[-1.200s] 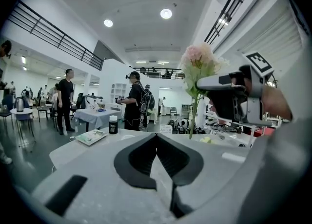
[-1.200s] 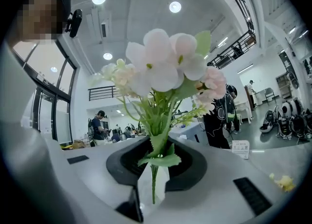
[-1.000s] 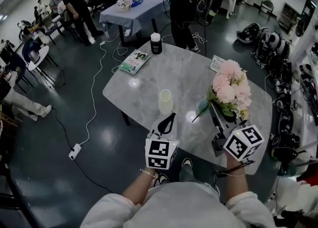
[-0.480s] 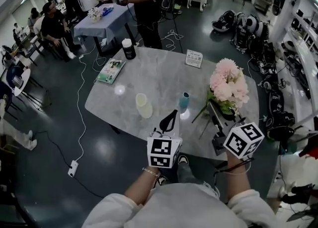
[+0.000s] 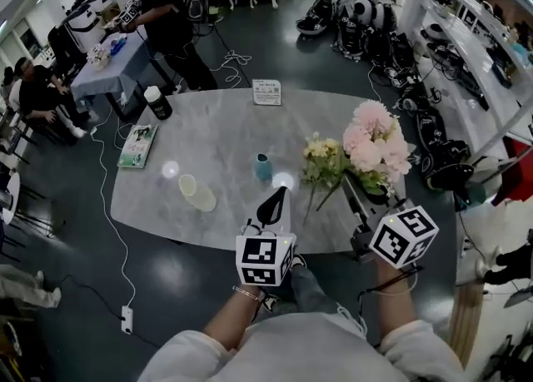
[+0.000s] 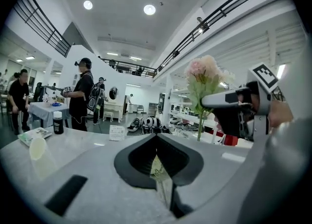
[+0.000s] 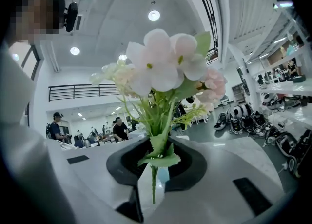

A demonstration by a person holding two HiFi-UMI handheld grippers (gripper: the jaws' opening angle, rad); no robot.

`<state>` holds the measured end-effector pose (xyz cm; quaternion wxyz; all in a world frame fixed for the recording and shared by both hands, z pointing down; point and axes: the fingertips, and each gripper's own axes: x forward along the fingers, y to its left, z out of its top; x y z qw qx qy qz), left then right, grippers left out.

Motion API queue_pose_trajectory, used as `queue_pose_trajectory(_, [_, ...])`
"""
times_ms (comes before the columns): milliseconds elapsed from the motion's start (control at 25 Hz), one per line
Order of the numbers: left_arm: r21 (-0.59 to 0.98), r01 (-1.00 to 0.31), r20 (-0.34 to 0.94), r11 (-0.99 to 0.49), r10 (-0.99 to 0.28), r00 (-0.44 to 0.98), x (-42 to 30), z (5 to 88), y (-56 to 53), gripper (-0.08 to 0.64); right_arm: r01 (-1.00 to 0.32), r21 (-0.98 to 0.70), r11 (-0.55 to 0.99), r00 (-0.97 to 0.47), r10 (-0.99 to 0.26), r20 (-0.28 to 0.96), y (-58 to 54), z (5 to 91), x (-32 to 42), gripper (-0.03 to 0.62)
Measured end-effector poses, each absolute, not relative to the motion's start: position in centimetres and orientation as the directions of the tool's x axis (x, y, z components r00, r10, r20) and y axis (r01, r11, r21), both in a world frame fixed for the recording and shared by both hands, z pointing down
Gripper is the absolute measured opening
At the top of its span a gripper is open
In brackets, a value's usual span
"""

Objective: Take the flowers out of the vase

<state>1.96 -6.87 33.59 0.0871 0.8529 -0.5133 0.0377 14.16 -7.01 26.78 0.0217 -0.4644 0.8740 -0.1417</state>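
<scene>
Left gripper [image 5: 274, 199] over the table [image 5: 221, 135] edge, jaws pressed together and empty, teal vase [image 5: 263, 166] near its 12 o'clock, right gripper [image 5: 356, 193] pinching the stems of the flowers [image 5: 371, 146], blooms at its 12 o'clock, clear of the vase at its 10 o'clock

1. Grey marble table [image 5: 216, 135], centre of frame.
2. Left gripper [image 5: 275, 200], lower centre; its black jaws meet in a point over the table's near edge.
3. Right gripper [image 5: 356, 193], lower right, at the foot of the pink flowers [image 5: 373, 146]; cream flowers [image 5: 321, 154] lie just to their left.
4. Small blue vase [image 5: 263, 166], centre, standing apart from both bunches.
5. Clear cup [image 5: 194, 193], on its side, left of the vase.
6. Book [image 5: 137, 145] and black jar [image 5: 156, 103], at the table's left end.
</scene>
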Motion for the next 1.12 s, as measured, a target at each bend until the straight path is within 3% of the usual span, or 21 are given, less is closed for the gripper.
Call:
queue_pose_trajectory(480, [0.137,-0.784,0.191,-0.606,-0.760,0.621,9.5,35.2,-4.8,0.009,-0.908,-0.302,0.290,-0.361,-0.908,0.212,-2.0,30.0,23.1,0.071])
queue_pose_trajectory(1120, [0.142,-0.823,0.253,-0.549,-0.784,0.567,16.6,38.4,-6.5,0.009,-0.857,-0.400,0.324,-0.457,-0.836,0.304,-4.1,36.1,28.0,0.067])
